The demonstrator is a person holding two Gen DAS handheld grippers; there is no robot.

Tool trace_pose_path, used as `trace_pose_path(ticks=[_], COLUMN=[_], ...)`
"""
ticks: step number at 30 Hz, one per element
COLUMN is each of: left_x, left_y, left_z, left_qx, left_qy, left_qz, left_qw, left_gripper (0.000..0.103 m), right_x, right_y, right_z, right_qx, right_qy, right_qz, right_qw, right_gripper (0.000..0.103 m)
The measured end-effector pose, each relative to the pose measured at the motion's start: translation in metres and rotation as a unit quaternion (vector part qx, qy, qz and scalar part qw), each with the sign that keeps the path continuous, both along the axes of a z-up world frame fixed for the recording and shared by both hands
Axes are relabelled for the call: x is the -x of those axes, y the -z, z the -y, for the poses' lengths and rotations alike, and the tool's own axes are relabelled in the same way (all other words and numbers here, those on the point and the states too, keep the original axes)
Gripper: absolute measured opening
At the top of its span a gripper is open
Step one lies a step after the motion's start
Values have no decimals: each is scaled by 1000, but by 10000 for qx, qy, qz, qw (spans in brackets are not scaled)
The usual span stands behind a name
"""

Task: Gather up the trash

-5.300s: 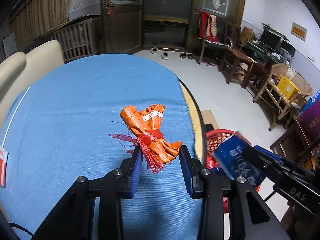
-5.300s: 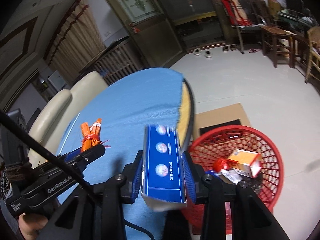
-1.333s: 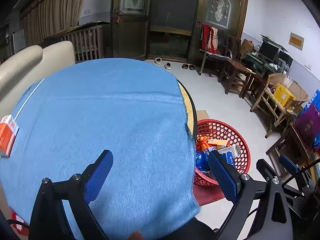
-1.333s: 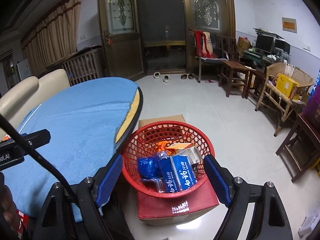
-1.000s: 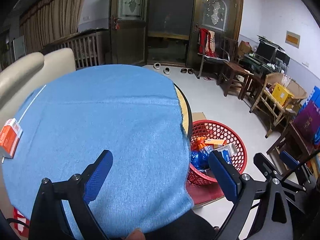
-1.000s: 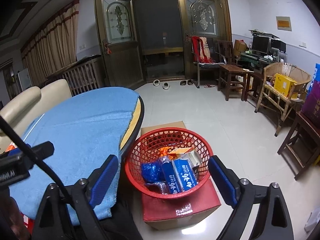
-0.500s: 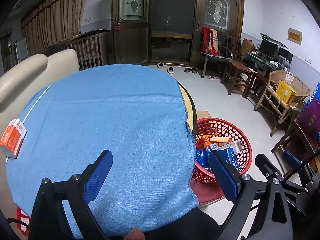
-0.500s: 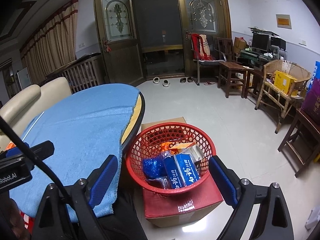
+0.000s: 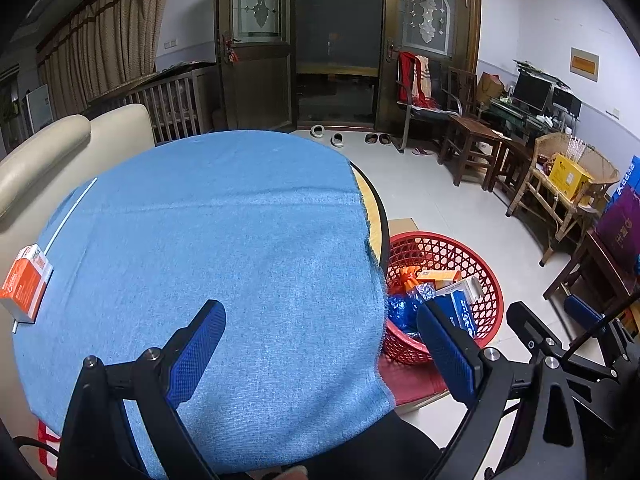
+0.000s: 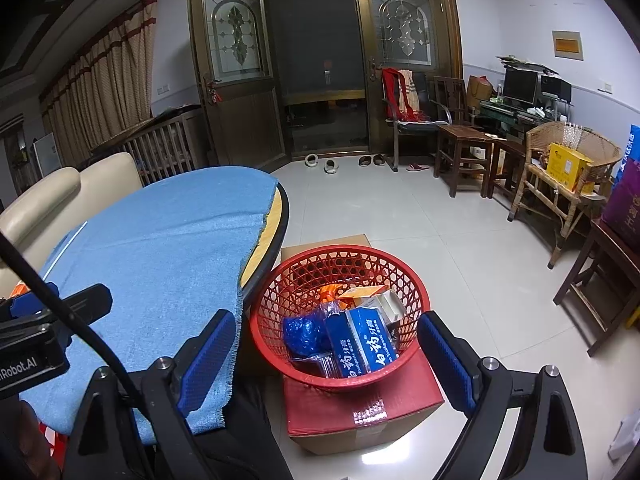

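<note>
A red basket (image 10: 416,300) stands on a red-topped cardboard box (image 10: 360,408) right of the table. It holds a blue toothpaste box (image 10: 362,340), a blue wrapper (image 10: 302,334), an orange box and orange wrapper. The basket also shows in the left wrist view (image 9: 486,276). An orange-and-white box (image 9: 24,286) lies at the table's left edge. My left gripper (image 9: 320,344) is open and empty above the blue tablecloth (image 9: 224,240). My right gripper (image 10: 326,352) is open and empty, in front of the basket.
A cream sofa (image 9: 48,152) stands left of the table. Wooden chairs (image 10: 460,148), a wicker chair with a yellow box (image 10: 568,164) and a purple box (image 10: 624,204) line the right wall. Tiled floor lies beyond the basket.
Since 5.3 s ago both grippers have let go: the orange wrapper and blue box now lie in the basket. In the last second both grippers stayed open, views shifting only slightly.
</note>
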State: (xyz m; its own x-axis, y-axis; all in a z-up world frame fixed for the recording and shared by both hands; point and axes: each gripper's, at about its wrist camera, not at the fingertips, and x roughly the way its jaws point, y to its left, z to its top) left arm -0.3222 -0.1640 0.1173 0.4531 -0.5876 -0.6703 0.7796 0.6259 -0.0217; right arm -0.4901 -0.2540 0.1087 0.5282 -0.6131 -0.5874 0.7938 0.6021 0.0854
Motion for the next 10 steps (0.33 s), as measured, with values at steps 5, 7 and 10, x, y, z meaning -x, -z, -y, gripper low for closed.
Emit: trace_pose_path(ticks=[5,7,10], left_x=[3,5,7], left_y=[-1,-2,-2], left_z=[-2,-2,-2], left_qx=[49,67,64], left_qy=[108,159,230], left_qz=[57,77,61], left_qw=[9999,9998,9997], left_gripper=[96,96,96], right_x=[1,1,0], right_y=[-1,-1,0], right_z=[0,0,1], right_qx=[0,-6,-14], right_qy=[12,11,9], right_qz=[9,1,-13], right_qw=[10000,10000,10000], right_gripper=[94,94,94])
